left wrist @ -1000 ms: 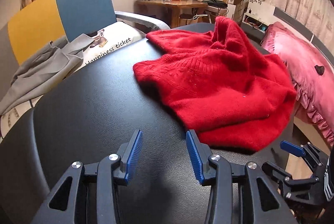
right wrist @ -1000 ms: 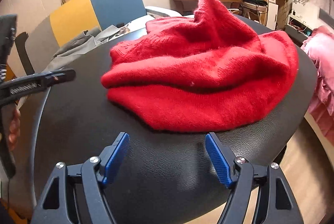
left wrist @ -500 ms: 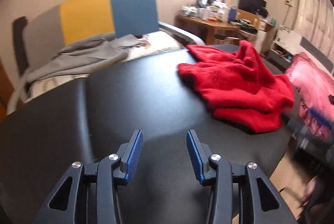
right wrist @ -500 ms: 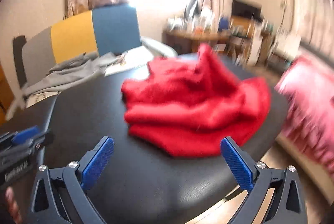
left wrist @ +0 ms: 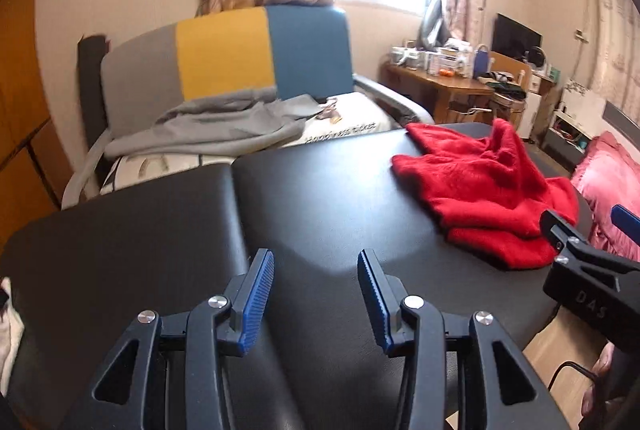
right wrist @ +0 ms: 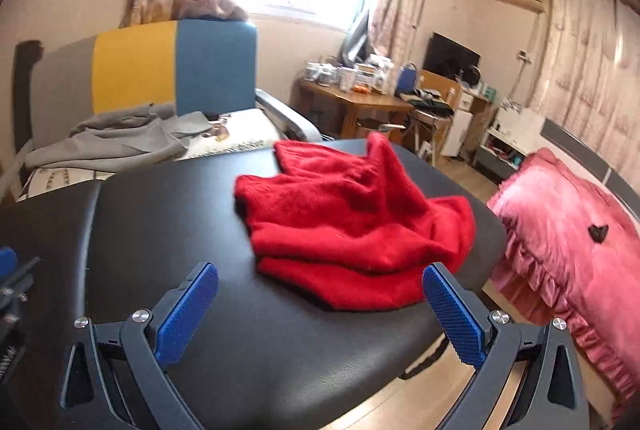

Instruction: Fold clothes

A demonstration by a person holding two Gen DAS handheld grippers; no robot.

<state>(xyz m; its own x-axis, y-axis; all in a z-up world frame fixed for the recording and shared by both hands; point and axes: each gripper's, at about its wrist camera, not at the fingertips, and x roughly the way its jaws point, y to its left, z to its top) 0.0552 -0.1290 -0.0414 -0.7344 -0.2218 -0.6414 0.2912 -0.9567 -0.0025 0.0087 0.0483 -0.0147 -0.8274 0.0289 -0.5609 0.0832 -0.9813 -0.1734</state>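
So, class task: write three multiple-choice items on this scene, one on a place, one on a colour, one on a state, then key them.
1. Where does the sweater lie?
A. on the black table
B. on the chair
C. on the floor

2. What colour is the cloth on the chair?
A. red
B. grey
C. green

3. How is the right gripper?
A. shut on the sweater
B. shut, empty
C. open, empty

Key: 1 A, it is heaped on the table's far side. 2 B, the grey cloth is draped over the seat. 3 C, its pads stand wide apart with nothing gripped.
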